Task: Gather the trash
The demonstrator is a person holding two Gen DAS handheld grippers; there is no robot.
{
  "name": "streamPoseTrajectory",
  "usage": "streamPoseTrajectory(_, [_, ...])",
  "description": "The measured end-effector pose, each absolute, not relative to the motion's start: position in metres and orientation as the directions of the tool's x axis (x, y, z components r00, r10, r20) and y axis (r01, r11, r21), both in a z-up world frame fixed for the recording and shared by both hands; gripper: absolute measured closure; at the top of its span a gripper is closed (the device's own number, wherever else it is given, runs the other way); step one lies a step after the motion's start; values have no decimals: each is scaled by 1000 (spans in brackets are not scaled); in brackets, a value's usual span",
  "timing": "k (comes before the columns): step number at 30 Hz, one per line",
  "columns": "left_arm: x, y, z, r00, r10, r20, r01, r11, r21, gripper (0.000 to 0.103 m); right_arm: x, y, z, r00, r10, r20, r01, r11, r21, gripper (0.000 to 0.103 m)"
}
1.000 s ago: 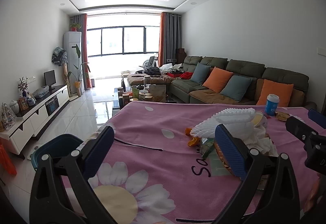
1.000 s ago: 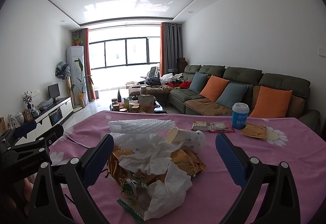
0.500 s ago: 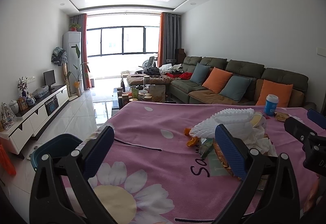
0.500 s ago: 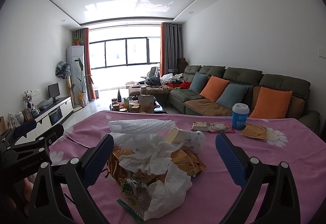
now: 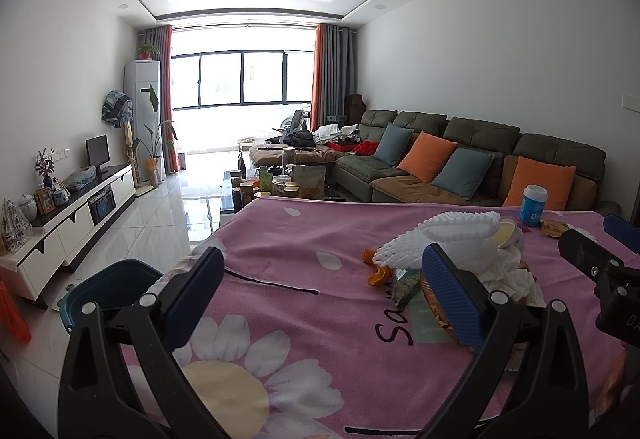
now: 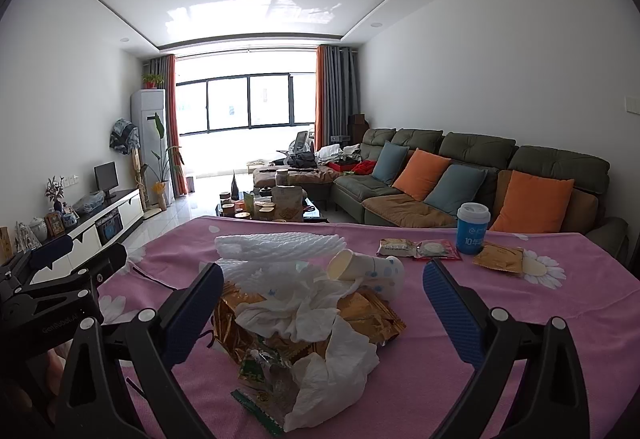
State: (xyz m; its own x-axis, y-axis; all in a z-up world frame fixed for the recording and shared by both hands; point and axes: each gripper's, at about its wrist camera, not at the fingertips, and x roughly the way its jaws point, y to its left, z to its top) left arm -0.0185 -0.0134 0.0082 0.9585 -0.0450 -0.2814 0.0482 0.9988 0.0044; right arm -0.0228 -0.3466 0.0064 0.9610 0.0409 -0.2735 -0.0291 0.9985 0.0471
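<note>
A trash pile (image 6: 304, 323) lies on the pink flowered tablecloth (image 6: 500, 323): crumpled white tissues, gold foil wrappers, white foam netting (image 6: 276, 245), a tipped paper cup (image 6: 366, 267) and green wrappers. My right gripper (image 6: 322, 313) is open and empty, its jaws either side of the pile's near part. My left gripper (image 5: 324, 297) is open and empty above the bare cloth, left of the pile (image 5: 460, 259). A dark blue bin (image 5: 108, 285) stands on the floor by the table's left edge. Orange peel (image 5: 376, 271) lies at the pile's left.
A blue cup (image 6: 472, 227), snack packets (image 6: 420, 249) and a gold wrapper (image 6: 500, 257) lie at the table's far right. A sofa (image 6: 460, 183) with cushions is behind, a cluttered coffee table (image 6: 264, 207) beyond, a TV cabinet (image 5: 72, 215) on the left.
</note>
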Motion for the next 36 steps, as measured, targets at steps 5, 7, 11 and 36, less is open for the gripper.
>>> streamPoseTrajectory(5, [-19, -13, 8, 959, -45, -280, 48, 999, 5, 5, -22, -346, 5, 962, 42, -271, -31, 998, 46, 7])
streamPoseTrajectory(7, [-19, -13, 8, 959, -45, -281, 48, 999, 5, 5, -22, -346, 5, 962, 42, -270, -31, 999, 45, 7])
streamPoseTrajectory(11, [-19, -12, 8, 959, -44, -280, 47, 999, 5, 5, -22, -347, 4, 961, 45, -273, -33, 998, 49, 7])
streamPoseTrajectory(36, [8, -27, -2, 923, -167, -348, 184, 983, 15, 6, 2, -360, -12, 937, 90, -338, -66, 995, 81, 7])
